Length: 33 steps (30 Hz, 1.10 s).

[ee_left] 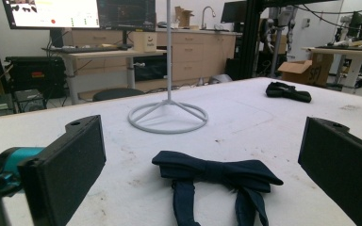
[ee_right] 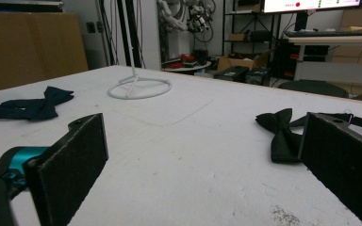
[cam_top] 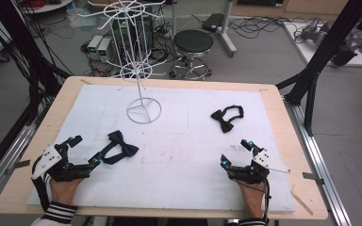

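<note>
While both tools rest low on the white foam-covered table [cam_top: 179, 188], the left gripper [cam_top: 82, 150] stands released, its jaws wide, with the dark navy fabric bow tie [cam_top: 119, 147] lying flat just ahead between them. Right gripper [cam_top: 235, 153]: likewise released, empty. Black fabric bow tie [cam_top: 226, 117]: near, beyond it. White wire display stand [cam_top: 141, 66]: upright, mid-table.

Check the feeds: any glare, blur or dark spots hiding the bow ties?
High view: even light, soft shadows, navy bow tie and black bow tie clear. Left gripper view: navy tie sharp, background softer. Right gripper view: black tie partly behind a jaw.
</note>
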Each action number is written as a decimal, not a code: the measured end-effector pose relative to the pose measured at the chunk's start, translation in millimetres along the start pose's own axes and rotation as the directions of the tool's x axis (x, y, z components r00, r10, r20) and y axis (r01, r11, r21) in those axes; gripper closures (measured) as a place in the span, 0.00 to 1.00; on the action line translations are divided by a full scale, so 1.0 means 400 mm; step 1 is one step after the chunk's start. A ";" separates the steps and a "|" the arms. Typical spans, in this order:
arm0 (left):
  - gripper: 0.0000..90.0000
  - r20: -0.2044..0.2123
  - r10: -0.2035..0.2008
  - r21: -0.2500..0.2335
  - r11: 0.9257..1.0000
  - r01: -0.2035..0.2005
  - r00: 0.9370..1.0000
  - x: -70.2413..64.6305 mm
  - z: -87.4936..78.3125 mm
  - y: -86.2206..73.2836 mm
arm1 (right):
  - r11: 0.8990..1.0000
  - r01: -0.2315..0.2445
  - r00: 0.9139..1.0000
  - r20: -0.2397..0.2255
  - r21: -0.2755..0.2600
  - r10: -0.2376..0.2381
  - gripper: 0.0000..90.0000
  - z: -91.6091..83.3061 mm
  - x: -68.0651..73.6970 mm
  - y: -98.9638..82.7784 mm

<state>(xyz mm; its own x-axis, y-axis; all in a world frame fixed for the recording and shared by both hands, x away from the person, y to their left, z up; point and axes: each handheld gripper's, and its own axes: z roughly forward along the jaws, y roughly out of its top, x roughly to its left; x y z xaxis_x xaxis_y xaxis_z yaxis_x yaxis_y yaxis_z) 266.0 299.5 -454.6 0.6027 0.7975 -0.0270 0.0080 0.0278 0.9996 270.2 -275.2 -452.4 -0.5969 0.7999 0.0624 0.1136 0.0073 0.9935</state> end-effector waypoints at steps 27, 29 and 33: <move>0.02 0.064 -0.020 0.045 0.999 0.017 0.998 0.021 0.008 0.033 | 1.000 -0.001 1.000 0.002 0.006 0.001 0.01 0.001 0.000 0.000; 0.02 0.083 -0.021 0.052 0.998 0.016 0.996 0.025 0.012 0.049 | 1.000 -0.001 1.000 0.002 0.007 0.001 0.01 0.001 0.001 0.000; 0.02 0.115 -0.004 0.065 0.998 -0.003 0.993 0.031 0.024 0.088 | 1.000 0.005 1.000 0.003 0.005 -0.005 0.01 0.001 0.001 0.000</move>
<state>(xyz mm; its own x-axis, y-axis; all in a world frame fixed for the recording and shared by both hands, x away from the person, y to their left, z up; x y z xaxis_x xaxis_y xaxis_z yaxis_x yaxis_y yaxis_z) 281.5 304.6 -419.5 0.6905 0.7227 -0.0299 0.0579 -0.0141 0.9982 270.5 -274.6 -452.3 -0.5954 0.8014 0.0570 0.1145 0.0144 0.9933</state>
